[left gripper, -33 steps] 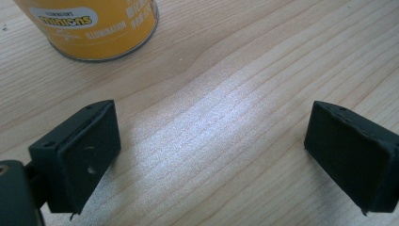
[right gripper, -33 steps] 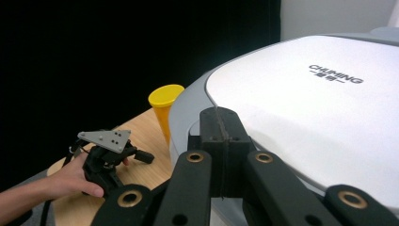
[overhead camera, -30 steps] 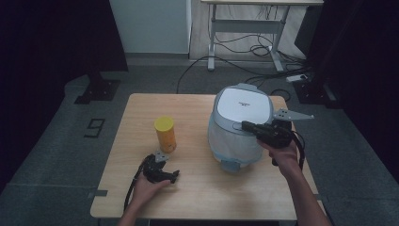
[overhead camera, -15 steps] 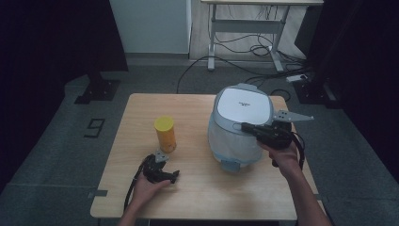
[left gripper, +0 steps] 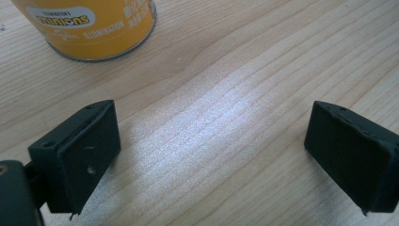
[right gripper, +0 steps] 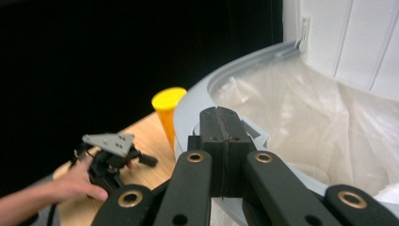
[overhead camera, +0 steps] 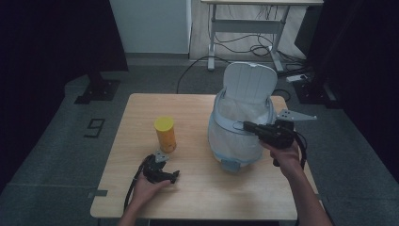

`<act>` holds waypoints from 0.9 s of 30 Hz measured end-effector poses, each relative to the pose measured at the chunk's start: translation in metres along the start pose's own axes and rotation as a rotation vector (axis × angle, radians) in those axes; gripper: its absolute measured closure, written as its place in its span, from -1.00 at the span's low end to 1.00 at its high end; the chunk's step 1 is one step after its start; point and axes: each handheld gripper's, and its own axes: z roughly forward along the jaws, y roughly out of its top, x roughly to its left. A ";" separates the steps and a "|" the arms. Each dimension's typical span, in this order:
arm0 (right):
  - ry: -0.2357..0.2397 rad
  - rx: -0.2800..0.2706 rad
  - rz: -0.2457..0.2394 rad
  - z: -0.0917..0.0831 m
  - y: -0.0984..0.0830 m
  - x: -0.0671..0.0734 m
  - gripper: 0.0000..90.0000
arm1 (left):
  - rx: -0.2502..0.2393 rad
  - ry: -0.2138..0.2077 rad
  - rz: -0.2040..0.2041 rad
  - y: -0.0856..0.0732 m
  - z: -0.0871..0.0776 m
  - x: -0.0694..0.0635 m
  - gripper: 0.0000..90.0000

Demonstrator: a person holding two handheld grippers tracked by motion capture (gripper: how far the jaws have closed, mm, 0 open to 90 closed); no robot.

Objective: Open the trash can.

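The right gripper (overhead camera: pixel 248 126), jaws closed on nothing, rests at the bin's (overhead camera: pixel 235 141) rim, lid (overhead camera: pixel 249 82) up at 12 o'clock. The left gripper (overhead camera: pixel 175 176) lies wide open on the table (overhead camera: pixel 207 188), the can (overhead camera: pixel 165 134) at its 12 o'clock.

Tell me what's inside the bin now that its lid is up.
The bin holds a clear plastic liner draped over its rim. No rubbish is visible on the part of the liner that shows; the bottom is hidden by the rim and the right gripper.

My high view looks forward and down over the table (overhead camera: pixel 197 188). My left gripper view skims the tabletop close beside the yellow can (left gripper: pixel 89 28); my right gripper view shares that can (right gripper: pixel 170 110).
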 end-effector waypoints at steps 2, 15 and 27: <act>-0.002 -0.023 -0.005 -0.007 0.000 0.001 0.99 | 0.000 0.000 -0.001 0.000 0.000 0.000 -0.92; -0.070 -0.051 -0.016 -0.060 -0.035 -0.011 0.76 | 0.000 0.000 0.000 0.000 0.000 0.000 -0.92; -0.152 -0.003 0.029 -0.064 -0.094 -0.036 -0.09 | -0.002 0.001 -0.001 0.000 0.000 0.000 -0.91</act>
